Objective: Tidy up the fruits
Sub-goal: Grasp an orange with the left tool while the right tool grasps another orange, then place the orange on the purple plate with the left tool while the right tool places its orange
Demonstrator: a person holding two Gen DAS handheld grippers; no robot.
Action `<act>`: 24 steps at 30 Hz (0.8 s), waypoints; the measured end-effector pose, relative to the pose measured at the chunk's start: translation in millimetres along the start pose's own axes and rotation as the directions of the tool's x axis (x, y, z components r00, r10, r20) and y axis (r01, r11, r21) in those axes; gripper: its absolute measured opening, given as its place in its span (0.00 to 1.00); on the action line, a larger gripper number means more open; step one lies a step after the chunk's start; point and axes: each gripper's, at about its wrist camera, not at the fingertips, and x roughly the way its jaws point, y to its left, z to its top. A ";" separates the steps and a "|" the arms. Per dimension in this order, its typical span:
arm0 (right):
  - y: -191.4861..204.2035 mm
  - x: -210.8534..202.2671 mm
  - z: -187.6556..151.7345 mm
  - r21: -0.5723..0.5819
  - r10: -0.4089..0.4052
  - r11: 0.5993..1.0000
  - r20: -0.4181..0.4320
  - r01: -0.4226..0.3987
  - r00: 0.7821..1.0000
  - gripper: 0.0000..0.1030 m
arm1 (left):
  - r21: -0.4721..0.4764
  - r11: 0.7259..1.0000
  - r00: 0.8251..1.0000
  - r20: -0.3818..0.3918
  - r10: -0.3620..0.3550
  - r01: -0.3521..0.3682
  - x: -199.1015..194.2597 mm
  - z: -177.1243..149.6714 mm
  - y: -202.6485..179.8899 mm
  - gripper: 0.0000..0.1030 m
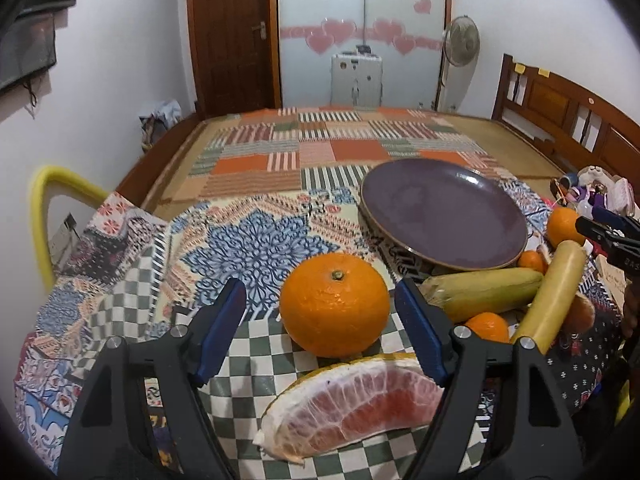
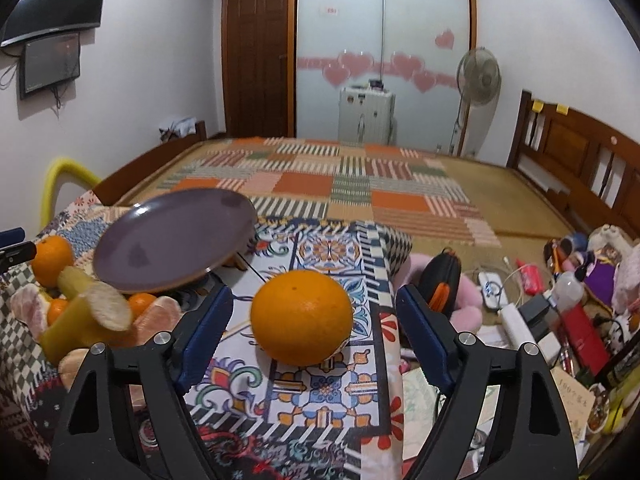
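In the left wrist view my left gripper [image 1: 320, 316] is open, its blue pads on either side of a large orange [image 1: 334, 305] on the checked cloth, not touching it. A peeled pomelo wedge [image 1: 352, 402] lies just in front of it. An empty purple plate [image 1: 444, 216] sits behind to the right, with corn [image 1: 480, 290], a yellow stalk [image 1: 554, 292] and small oranges [image 1: 487, 326] beside it. In the right wrist view my right gripper [image 2: 316, 320] is open around another orange [image 2: 302, 318] on the patterned cloth. The plate [image 2: 176, 240] is to its left.
A patchwork mat [image 1: 320, 148] covers the bed behind. Wooden headboard [image 1: 560, 108] stands at right. Clutter of bottles, cables and boxes [image 2: 560, 304] lies right of the cloth, with a black-and-orange case [image 2: 440, 280]. A yellow chair frame [image 1: 44, 216] is at left.
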 end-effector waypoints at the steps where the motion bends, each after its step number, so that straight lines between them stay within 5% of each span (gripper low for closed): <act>1: -0.9 1.6 1.0 0.001 0.017 1.000 -0.018 -0.017 1.000 0.72 | 0.004 1.000 1.000 -0.009 -0.005 0.005 3.3 -0.5 -0.4 0.75; 8: -4.0 15.0 5.0 0.012 0.057 0.998 -0.085 -0.056 0.995 0.71 | 0.038 0.999 0.998 -0.058 -0.035 0.037 22.1 -0.8 -5.0 0.75; 16: 5.9 25.6 5.4 -0.041 0.058 0.997 -0.134 -0.064 0.989 0.68 | -0.029 0.995 0.988 -0.112 -0.102 0.099 34.4 1.4 5.1 0.69; 24: -6.6 27.0 5.2 0.015 0.095 0.995 -0.153 -0.094 0.984 0.60 | -0.028 0.996 0.988 -0.123 -0.091 0.089 33.5 3.6 4.7 0.67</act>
